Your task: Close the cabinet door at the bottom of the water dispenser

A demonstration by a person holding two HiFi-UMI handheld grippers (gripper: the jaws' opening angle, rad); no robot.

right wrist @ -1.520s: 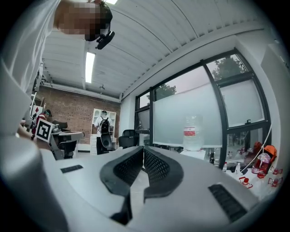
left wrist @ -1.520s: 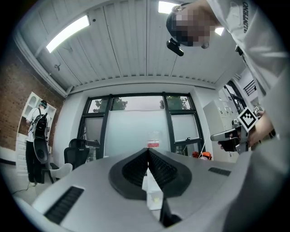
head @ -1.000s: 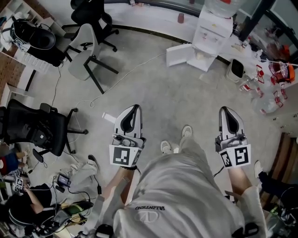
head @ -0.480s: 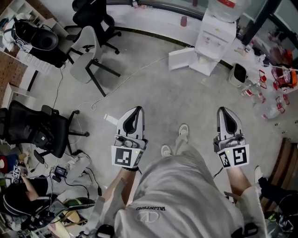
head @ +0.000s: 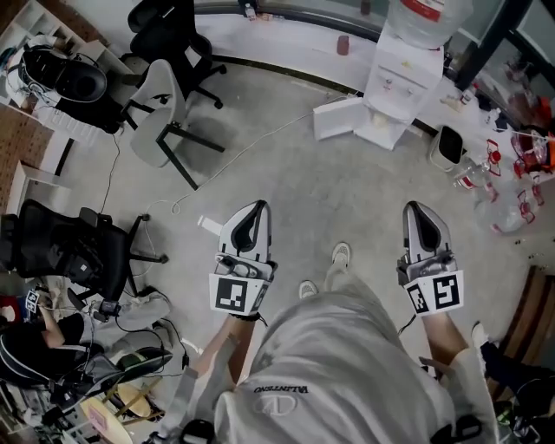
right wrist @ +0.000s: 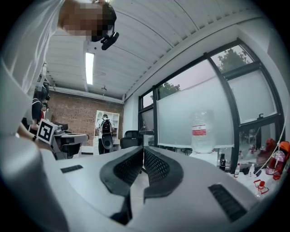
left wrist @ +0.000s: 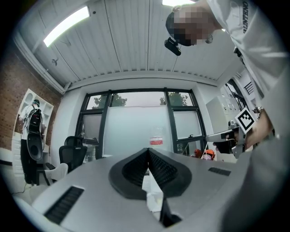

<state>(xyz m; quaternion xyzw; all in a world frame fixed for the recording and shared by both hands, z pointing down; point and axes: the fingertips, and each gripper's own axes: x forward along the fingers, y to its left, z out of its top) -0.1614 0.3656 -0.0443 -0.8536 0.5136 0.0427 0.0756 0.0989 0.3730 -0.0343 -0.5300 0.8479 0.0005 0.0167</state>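
The white water dispenser (head: 395, 78) and the grey office chair (head: 160, 113) are sliding lower in the head view than a second ago, as the person is walking closer. The left gripper (head: 251, 210) and right gripper (head: 422, 211) are pointing forward, jaws clenched together on nothing. The dispenser's white bottom cabinet door (head: 336, 118) is standing swung open, well ahead of both jaws. The pale grey shirt (head: 286, 373) is showing "VALENTINO"; the water bottle's red label (head: 422, 9) is unreadable.

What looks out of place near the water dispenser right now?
The cabinet door at the base of the water dispenser stands wide open, swung out to the left in the head view. It should be closed.
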